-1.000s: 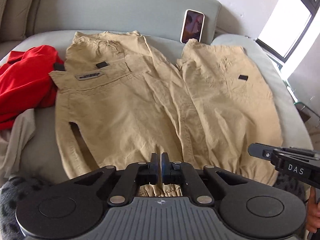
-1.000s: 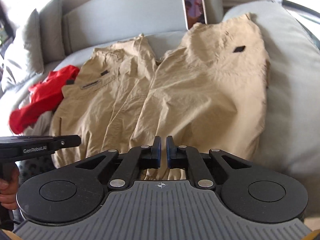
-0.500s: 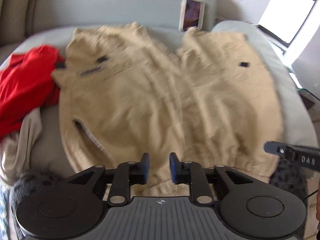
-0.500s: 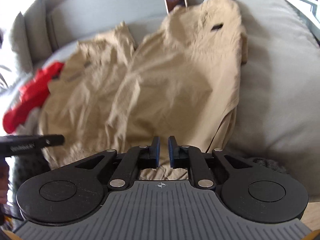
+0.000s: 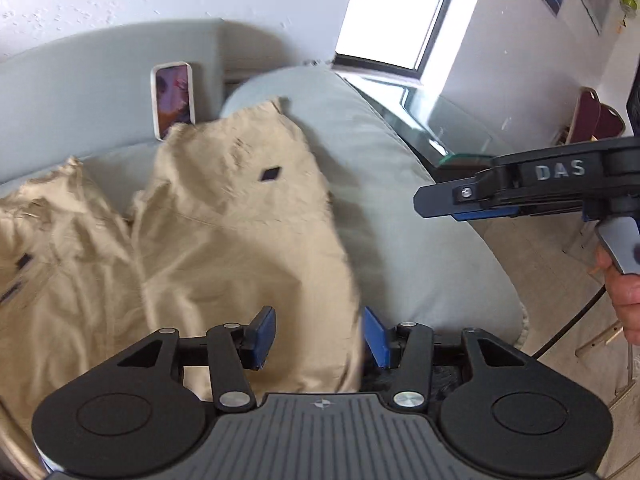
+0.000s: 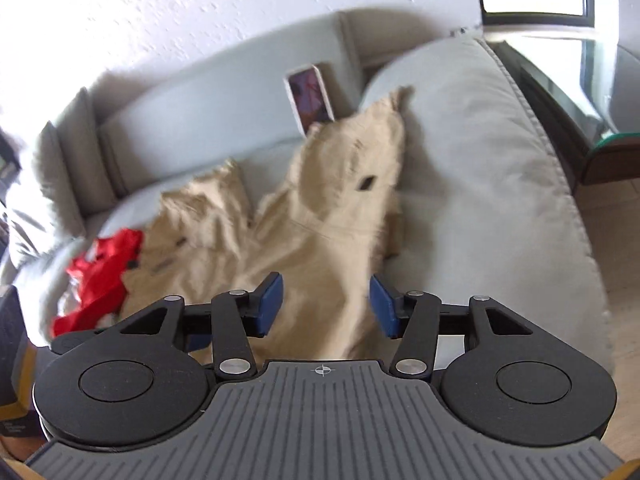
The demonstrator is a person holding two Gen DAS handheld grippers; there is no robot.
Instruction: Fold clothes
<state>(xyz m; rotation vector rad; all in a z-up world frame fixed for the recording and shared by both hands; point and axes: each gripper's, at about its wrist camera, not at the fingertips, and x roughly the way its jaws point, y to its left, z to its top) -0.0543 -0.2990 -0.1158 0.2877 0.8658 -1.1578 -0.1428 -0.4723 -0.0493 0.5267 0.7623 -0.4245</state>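
Khaki trousers [image 5: 224, 248] lie spread on a grey sofa [image 5: 400, 208], also seen in the right wrist view [image 6: 320, 232]. My left gripper [image 5: 320, 338] is open, its blue pads either side of the near edge of the right trouser leg. My right gripper [image 6: 326, 306] is open too, jaws apart over the same leg's lower part. In the left wrist view my right gripper [image 5: 440, 206] shows from the side, raised at the right above the sofa's edge. Both views are blurred by motion.
A phone [image 5: 173, 98] leans against the sofa back, also in the right wrist view [image 6: 310, 98]. A red garment [image 6: 100, 276] lies at the left of the trousers. A glass table [image 5: 444, 128] and a window stand to the right.
Both grippers have opened from shut. Both have swung to the right and lifted, so the right trouser leg and the sofa's right arm now fill the views.
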